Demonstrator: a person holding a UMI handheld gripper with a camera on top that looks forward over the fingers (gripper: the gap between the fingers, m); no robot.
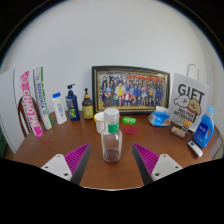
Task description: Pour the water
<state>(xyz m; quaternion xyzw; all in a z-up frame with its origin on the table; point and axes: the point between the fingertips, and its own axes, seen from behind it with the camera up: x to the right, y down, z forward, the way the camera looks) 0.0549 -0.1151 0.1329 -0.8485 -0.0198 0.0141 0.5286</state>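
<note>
A hand-held gripper (110, 160) hangs over a brown wooden table (110, 175), its two fingers spread wide and grasping nothing; a clear water bottle (111, 137) with a green cap stands upright on the table just ahead of the fingers, in line with the gap between them and apparently not yet inside it; the step in hand looks like the approach to the bottle, with nothing lifted and no water poured; the next move would call for pushing forward until the pink pads (72, 159) flank the bottle's body, then closing on it below the cap; where the water is meant to go is unclear, though a white cup-like vessel (100, 122) sits just behind the bottle. Counted along the wall: one framed group photograph (131, 88); two upright toothpaste boxes (36, 98), leaning at the left; three pump or squeeze bottles (73, 103) beside them; one card marked "GIFT" (187, 104); one blue bottle (204, 129) at the far right; one small green object (129, 121) near the frame, too small to identify.
</note>
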